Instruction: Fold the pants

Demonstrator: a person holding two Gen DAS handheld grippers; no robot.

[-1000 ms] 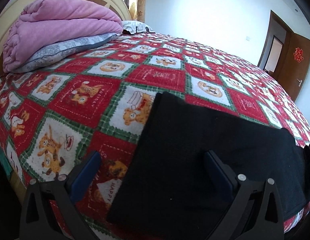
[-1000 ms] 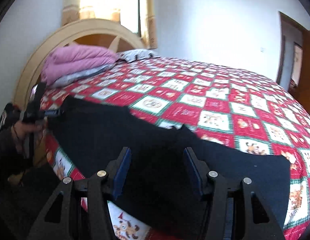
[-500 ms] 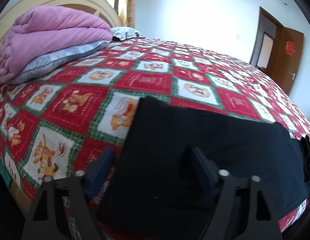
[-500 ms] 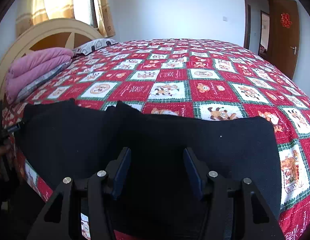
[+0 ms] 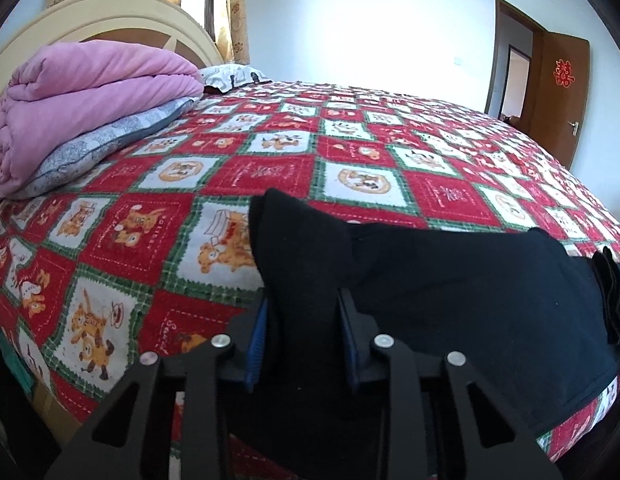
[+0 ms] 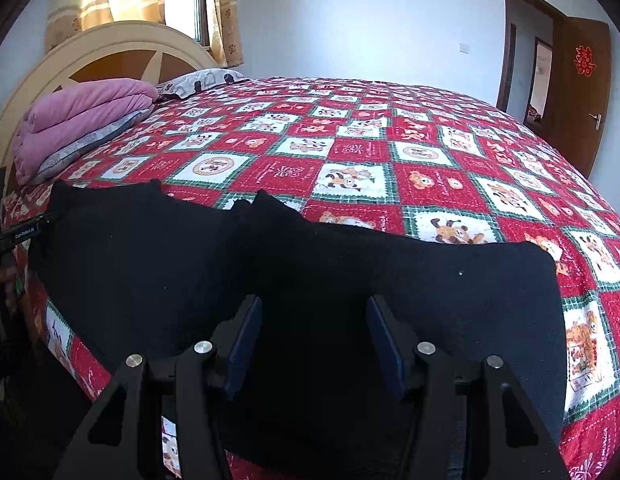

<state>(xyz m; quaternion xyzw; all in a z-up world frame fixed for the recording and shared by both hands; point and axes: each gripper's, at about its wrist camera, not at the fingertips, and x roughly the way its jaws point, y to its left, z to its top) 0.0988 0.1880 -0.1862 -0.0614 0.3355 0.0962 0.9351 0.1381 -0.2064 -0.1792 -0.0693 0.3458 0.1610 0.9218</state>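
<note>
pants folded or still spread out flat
Partly folded: the pants lie doubled on the bed, with a ridge bunched up between the closing left tongs.

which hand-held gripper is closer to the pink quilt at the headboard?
Left. The left hand-held gripper works the pants end nearest the pink quilt; the right hand-held gripper sits farther down.

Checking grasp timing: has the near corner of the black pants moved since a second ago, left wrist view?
Yes. The black pants corner has bunched up between the closing left gripper fingers, lifted off the bedspread it lay flat on.

Black tongs [image 5: 301, 320] with blue pads [image 5: 257, 334] and silver screws [image 5: 221, 341].
</note>
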